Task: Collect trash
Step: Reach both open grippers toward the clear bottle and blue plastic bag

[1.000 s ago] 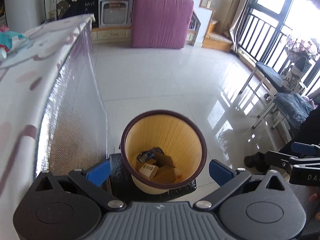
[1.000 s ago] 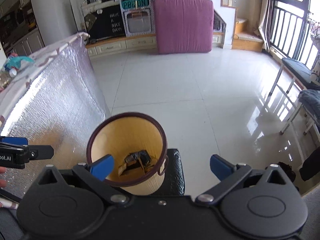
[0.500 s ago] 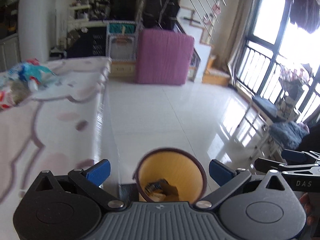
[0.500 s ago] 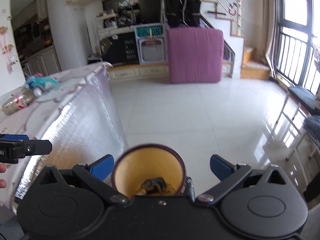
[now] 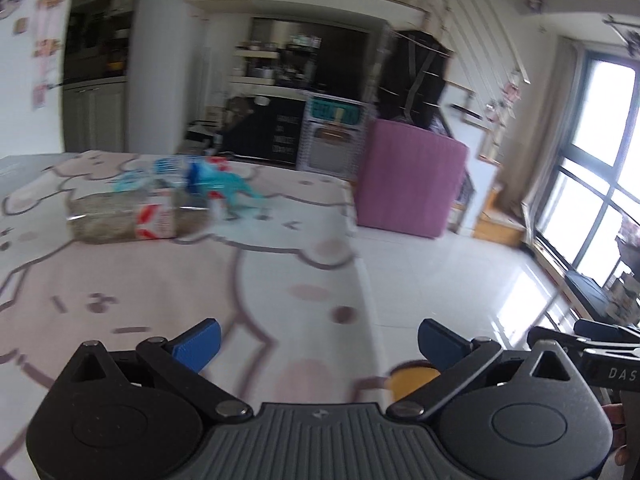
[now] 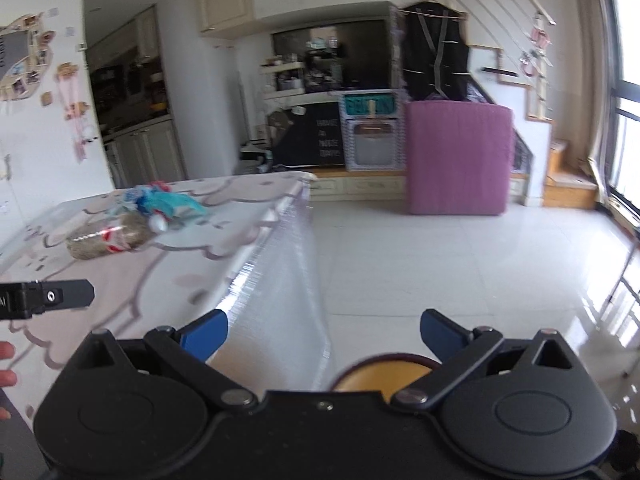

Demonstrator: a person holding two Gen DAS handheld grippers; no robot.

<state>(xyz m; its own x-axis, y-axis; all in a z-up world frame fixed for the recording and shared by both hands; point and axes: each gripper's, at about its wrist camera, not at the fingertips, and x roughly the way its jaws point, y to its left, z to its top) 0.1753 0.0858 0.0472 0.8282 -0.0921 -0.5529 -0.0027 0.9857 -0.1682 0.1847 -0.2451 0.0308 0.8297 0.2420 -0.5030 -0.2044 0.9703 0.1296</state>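
Yellow bin [image 6: 384, 376], pink cartoon tablecloth [image 5: 160, 280]

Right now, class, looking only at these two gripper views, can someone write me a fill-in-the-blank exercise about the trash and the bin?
1. The crushed plastic bottle lies on its side on the ____.
2. The crumpled wrapper touching the bottle is mostly ____ in colour.
3. Both the left gripper and the right gripper are open and hold ____.
4. The yellow wastebasket stands on the ____, beside the table.

Missing words: table; blue; nothing; floor
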